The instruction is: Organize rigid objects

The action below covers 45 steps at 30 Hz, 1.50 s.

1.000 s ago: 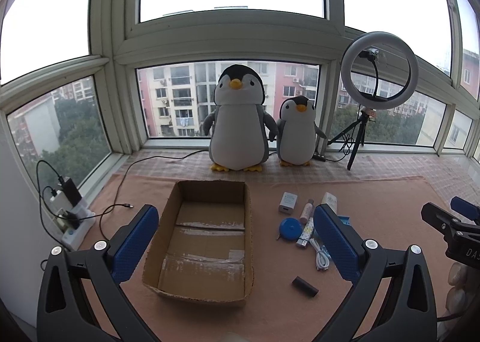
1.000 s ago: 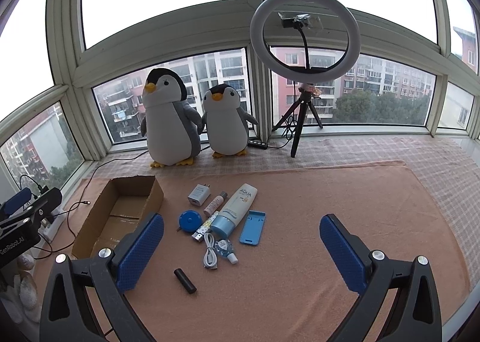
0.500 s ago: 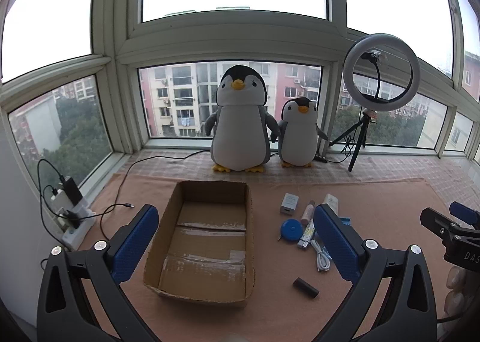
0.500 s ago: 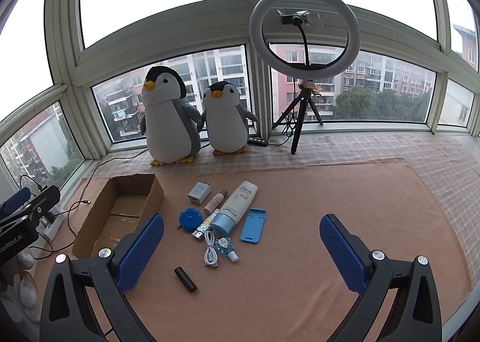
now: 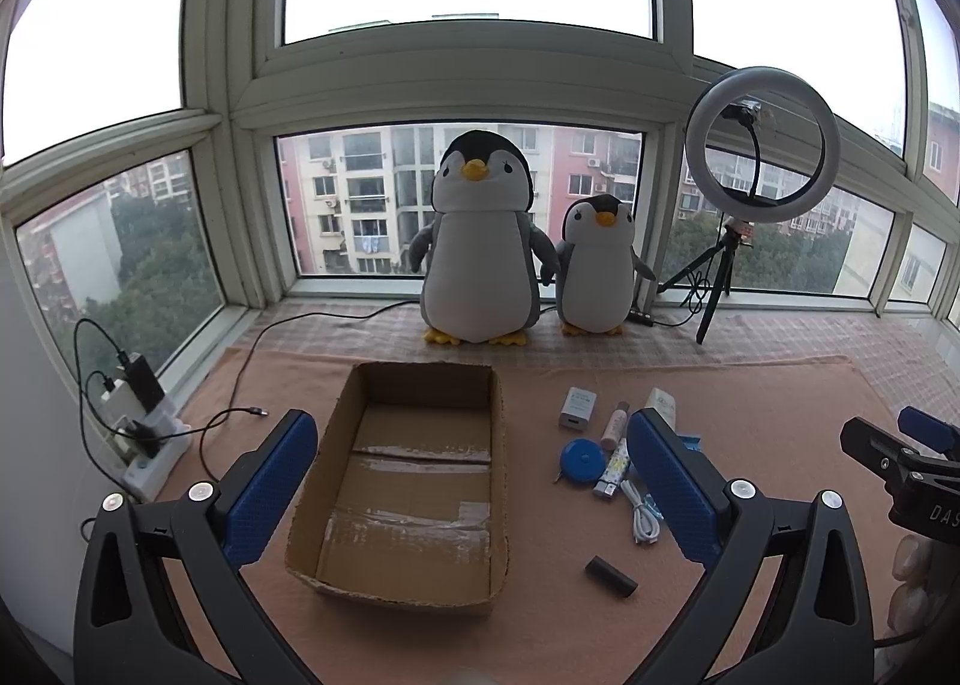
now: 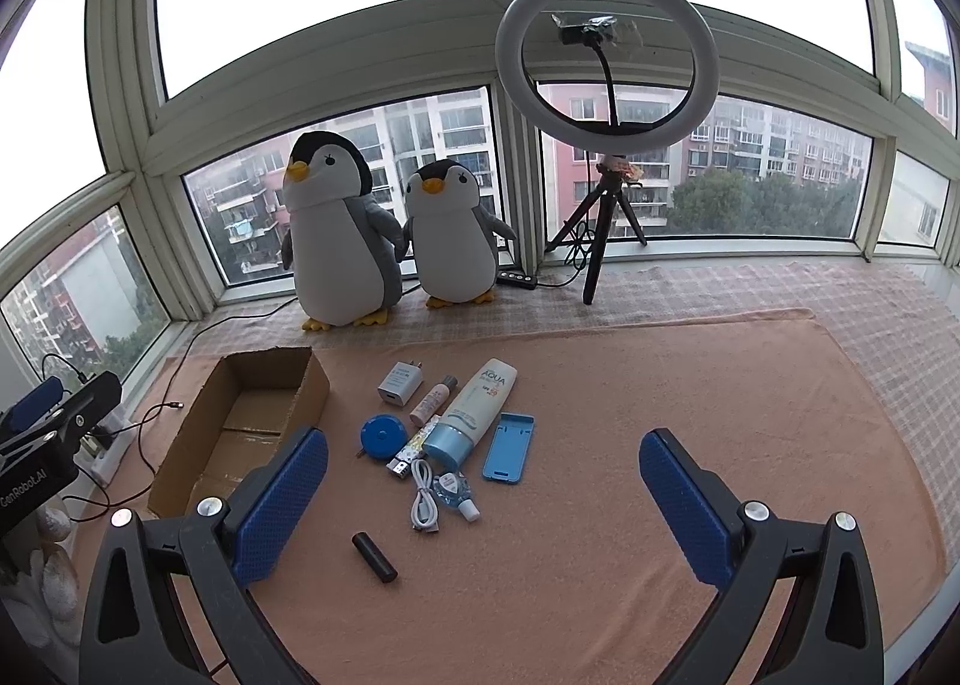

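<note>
Both grippers up above the surface, a peach-coloured towel over checked cloth, jaws spread wide and gripping nothing: left gripper over the cardboard box, right gripper over bare towel just right of the clutter. Box open-topped, nothing inside but strips of tape, set toward the left of the towel. To its right, a loose cluster of small things lying flat: white charger nearest the window, slim pink tube beside it, white sunscreen tube with a pale blue cap pointing this way, blue phone stand just right of that cap. Blue round tape measure nearest the box, patterned USB stick touching or nearly touching the sunscreen cap, coiled white cable and a small blue-and-white bottle side by side below. Black cylinder alone, apart from the rest, closest to the cameras. At the window, two plush penguins side by side, ring light on a tripod to their right. At the far left edge in the left wrist view, a power strip with plugged-in adapters and trailing black cords.
</note>
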Tool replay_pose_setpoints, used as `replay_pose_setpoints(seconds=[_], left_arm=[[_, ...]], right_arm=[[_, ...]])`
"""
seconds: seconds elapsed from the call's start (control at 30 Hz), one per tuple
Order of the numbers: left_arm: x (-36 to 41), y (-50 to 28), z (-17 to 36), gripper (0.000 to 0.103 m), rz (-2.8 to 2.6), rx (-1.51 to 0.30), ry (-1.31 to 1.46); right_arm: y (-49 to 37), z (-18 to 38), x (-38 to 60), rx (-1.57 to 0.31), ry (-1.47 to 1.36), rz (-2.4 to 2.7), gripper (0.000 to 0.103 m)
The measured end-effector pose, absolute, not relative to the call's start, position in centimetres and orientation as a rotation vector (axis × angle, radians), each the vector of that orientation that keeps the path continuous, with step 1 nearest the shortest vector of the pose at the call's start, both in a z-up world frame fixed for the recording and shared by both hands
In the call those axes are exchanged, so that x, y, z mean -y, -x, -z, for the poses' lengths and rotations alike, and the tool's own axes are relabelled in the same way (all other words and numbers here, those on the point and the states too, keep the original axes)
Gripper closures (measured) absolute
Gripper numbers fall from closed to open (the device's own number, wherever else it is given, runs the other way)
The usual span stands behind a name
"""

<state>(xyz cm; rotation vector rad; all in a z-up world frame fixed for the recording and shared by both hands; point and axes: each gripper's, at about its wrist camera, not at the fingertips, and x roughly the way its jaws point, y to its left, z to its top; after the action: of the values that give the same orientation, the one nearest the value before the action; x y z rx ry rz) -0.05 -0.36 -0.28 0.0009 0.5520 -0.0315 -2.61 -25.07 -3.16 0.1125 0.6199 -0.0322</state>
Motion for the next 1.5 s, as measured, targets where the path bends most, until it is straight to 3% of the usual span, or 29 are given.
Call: replay_pose_setpoints(seconds=[0.93, 1.23, 1.5], left_arm=[[-1.1, -0.9, 2.1, 0.001, 0.001, -0.598, -0.008], [-5.9, -3.0, 6.2, 0.001, -0.097, -0.687, 0.009], [-10.3, -5.9, 11.2, 0.009, -0.192, -0.802, 0.040]], right_arm=[[2.0, 4.2, 25.1, -0.660, -0.119, 0.026, 0.000], [1.2, 5.8, 26.0, -0.696, -0.124, 0.034, 0.000], [0.4, 8.2, 27.8, -0.746, -0.141, 0.065, 0.000]])
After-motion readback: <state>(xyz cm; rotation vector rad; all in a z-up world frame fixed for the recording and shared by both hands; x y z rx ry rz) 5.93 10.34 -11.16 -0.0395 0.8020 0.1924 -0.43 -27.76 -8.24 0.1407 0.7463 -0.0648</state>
